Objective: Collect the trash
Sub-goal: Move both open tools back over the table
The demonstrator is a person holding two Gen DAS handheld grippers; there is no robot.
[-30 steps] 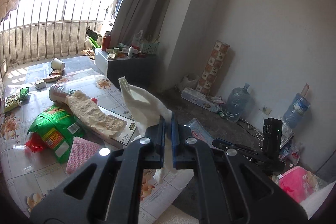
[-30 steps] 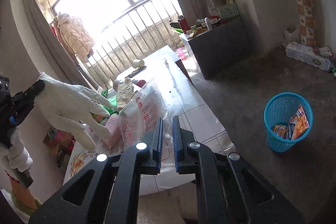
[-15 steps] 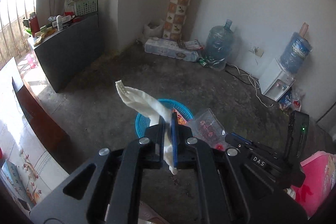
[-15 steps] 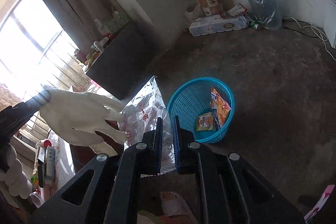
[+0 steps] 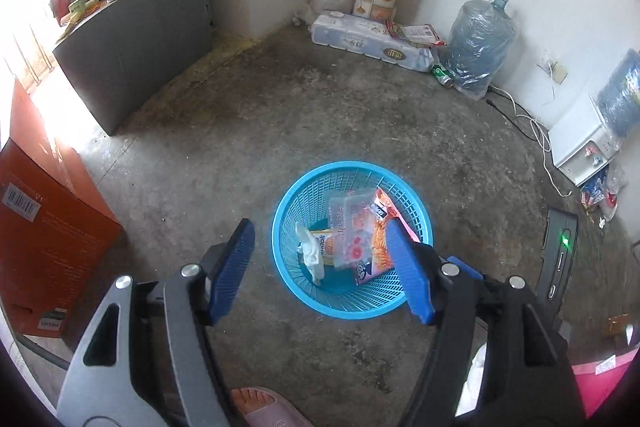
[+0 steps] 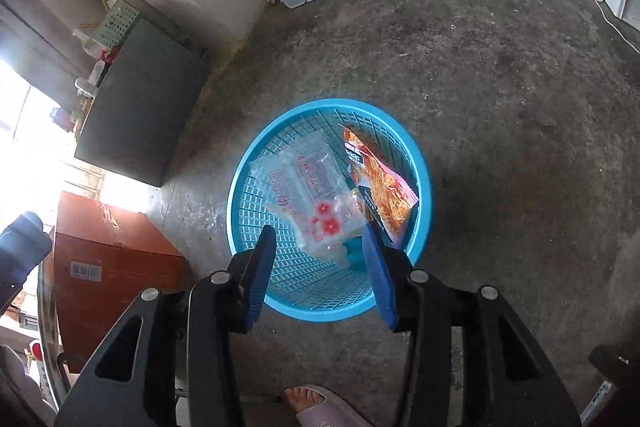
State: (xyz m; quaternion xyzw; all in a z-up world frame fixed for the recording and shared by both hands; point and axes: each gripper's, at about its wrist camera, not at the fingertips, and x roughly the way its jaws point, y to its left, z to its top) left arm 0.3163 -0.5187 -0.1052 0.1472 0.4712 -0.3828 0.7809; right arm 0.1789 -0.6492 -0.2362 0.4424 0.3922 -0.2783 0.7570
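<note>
A blue mesh trash basket (image 5: 288,291) stands on the concrete floor; it also shows in the right wrist view (image 6: 256,155). Inside lie a white crumpled tissue (image 5: 310,255), a clear plastic bag with red print (image 5: 348,227) (image 6: 312,191) and an orange snack packet (image 5: 380,235) (image 6: 380,179). My left gripper (image 5: 322,265) is open and empty, above the basket. My right gripper (image 6: 322,259) is open and empty, above the basket's near rim.
An orange cardboard box (image 5: 44,227) (image 6: 108,267) stands left of the basket. A grey cabinet (image 5: 136,39) is at the back left. A pack of paper rolls (image 5: 368,43), a water bottle (image 5: 480,51) and a white appliance (image 5: 584,143) line the far wall. A sandalled foot (image 6: 320,407) is below.
Both grippers swung from the table to above the basket and opened. The tissue left the left gripper and the clear bag left the right one; both now lie in the basket.
</note>
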